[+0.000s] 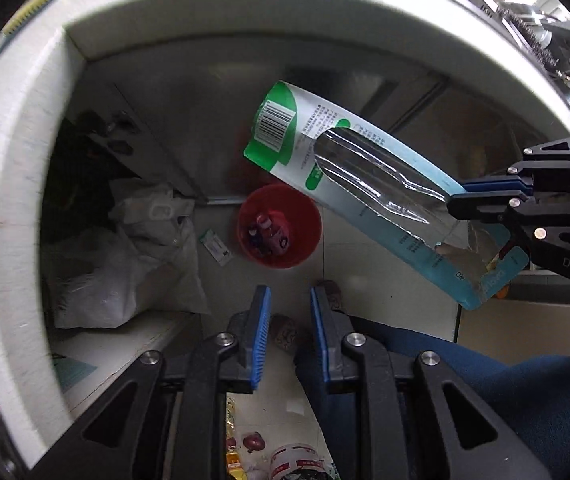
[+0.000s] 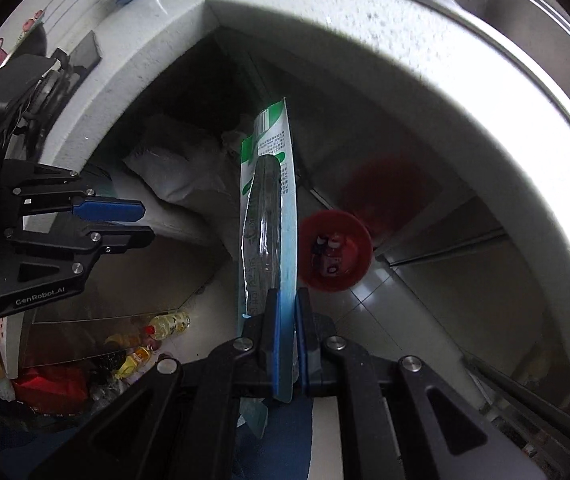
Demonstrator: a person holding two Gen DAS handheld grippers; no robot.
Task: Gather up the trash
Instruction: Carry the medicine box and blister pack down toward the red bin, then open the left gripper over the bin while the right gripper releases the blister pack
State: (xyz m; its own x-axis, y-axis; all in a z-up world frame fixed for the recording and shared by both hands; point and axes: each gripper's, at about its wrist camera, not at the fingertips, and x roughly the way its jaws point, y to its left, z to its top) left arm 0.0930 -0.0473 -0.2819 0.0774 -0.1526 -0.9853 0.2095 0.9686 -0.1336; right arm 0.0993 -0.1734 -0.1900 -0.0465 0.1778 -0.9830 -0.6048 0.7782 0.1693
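Your right claw (image 2: 287, 344) pinches the blister pack (image 1: 369, 196), left claw (image 1: 290, 336) nearly shut on nothing; next, line it over the red bin (image 1: 279, 226) and release.

You cannot read the small print on the blister pack (image 1: 309, 136). What lies in the red bin (image 1: 281, 226) is too small to name. The right gripper (image 1: 459, 196) hides the pack's far end.
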